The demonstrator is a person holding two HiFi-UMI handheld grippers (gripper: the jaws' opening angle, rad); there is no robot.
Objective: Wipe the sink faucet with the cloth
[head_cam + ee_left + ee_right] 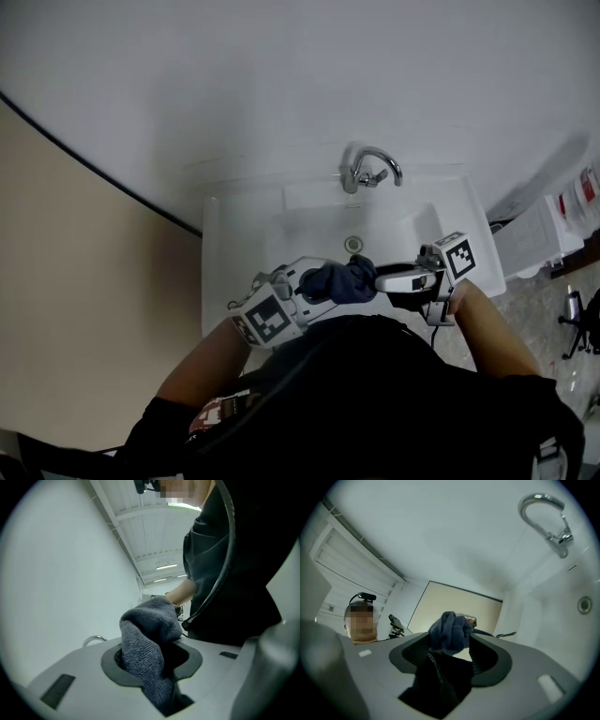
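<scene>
left tongs (319, 286) clenched on cloth (343, 280), right tongs (382, 278) released beside it; hold grip firm, carry cloth to faucet (368, 169) at 12 o'clock.

The head view looks steeply down from above the left gripper (317, 284) and right gripper (380, 278). Each gripper view sits close behind its own jaws, facing the other across the cloth (342, 279); all three share the faucet (367, 169).
</scene>
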